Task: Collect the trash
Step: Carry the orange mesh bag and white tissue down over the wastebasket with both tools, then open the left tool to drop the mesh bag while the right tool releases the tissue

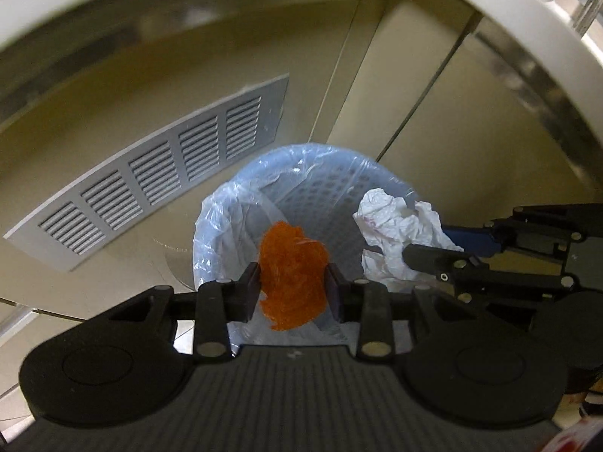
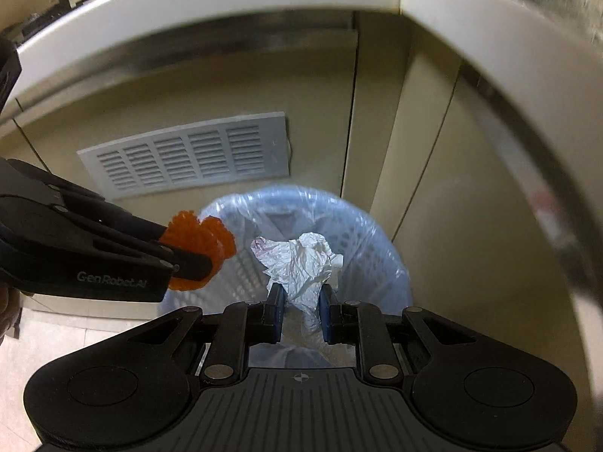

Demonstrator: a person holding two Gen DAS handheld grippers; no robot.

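Observation:
A pale blue mesh waste bin (image 1: 328,184) (image 2: 361,233), lined with a clear plastic bag, stands on the floor below both grippers. My left gripper (image 1: 294,282) (image 2: 188,260) is shut on a fuzzy orange wad (image 1: 292,275) (image 2: 196,237) and holds it over the bin's left side. My right gripper (image 2: 300,303) (image 1: 418,254) is shut on a crumpled white tissue (image 2: 299,260) (image 1: 395,233) with faint pink marks, held above the bin's opening. The bin's bottom is hidden behind the tissue and the wad.
A grey louvred vent panel (image 1: 150,177) (image 2: 188,158) is set in the beige cabinet face behind the bin. A white counter edge (image 2: 226,3) (image 1: 508,11) overhangs above. Cabinet doors (image 1: 433,113) stand to the right. Pale tiled floor (image 2: 56,339) shows at the lower left.

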